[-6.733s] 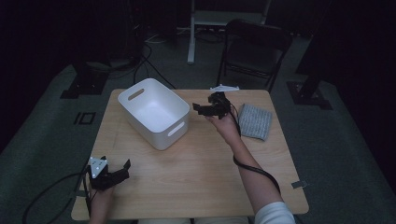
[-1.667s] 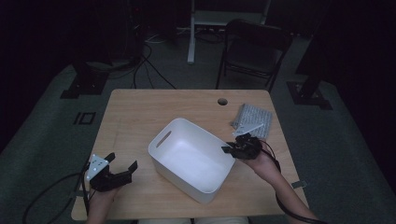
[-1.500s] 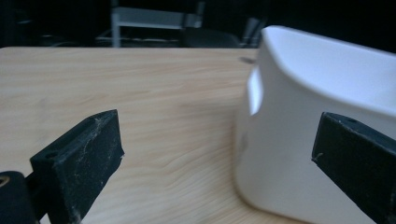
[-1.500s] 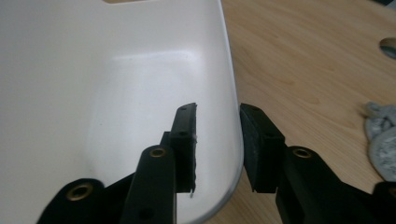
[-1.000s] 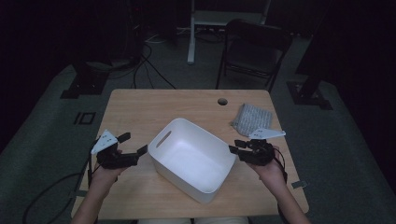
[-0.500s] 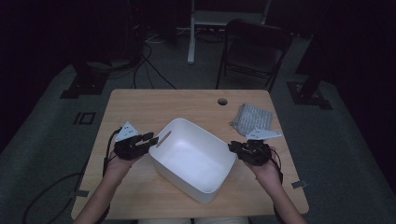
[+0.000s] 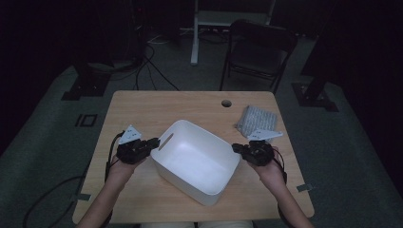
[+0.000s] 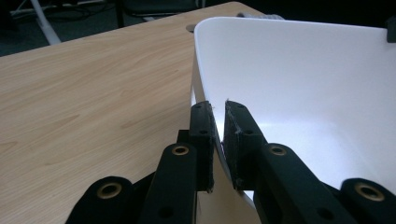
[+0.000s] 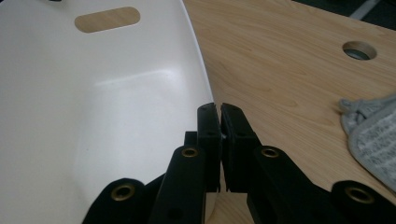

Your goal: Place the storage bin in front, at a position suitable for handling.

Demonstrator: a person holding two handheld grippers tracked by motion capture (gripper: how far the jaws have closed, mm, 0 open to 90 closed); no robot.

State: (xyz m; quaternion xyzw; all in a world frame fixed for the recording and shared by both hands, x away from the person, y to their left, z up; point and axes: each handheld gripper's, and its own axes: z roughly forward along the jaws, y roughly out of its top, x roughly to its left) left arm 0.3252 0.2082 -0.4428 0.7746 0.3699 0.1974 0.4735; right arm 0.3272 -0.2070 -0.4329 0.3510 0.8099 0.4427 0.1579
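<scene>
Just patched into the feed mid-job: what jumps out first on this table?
A big white bin sits skewed at the middle of the wooden table, empty inside. The left gripper and the right gripper have each just closed on the rim of opposite end walls, one jaw inside, one outside. A folded grey cloth lies beyond the right gripper, near the round cable hole.

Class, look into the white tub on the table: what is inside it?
The tub looks empty: bare white floor and walls. Each tongs, left and right, clamps its rim. The strip of floor behind the near wall is hidden.
</scene>
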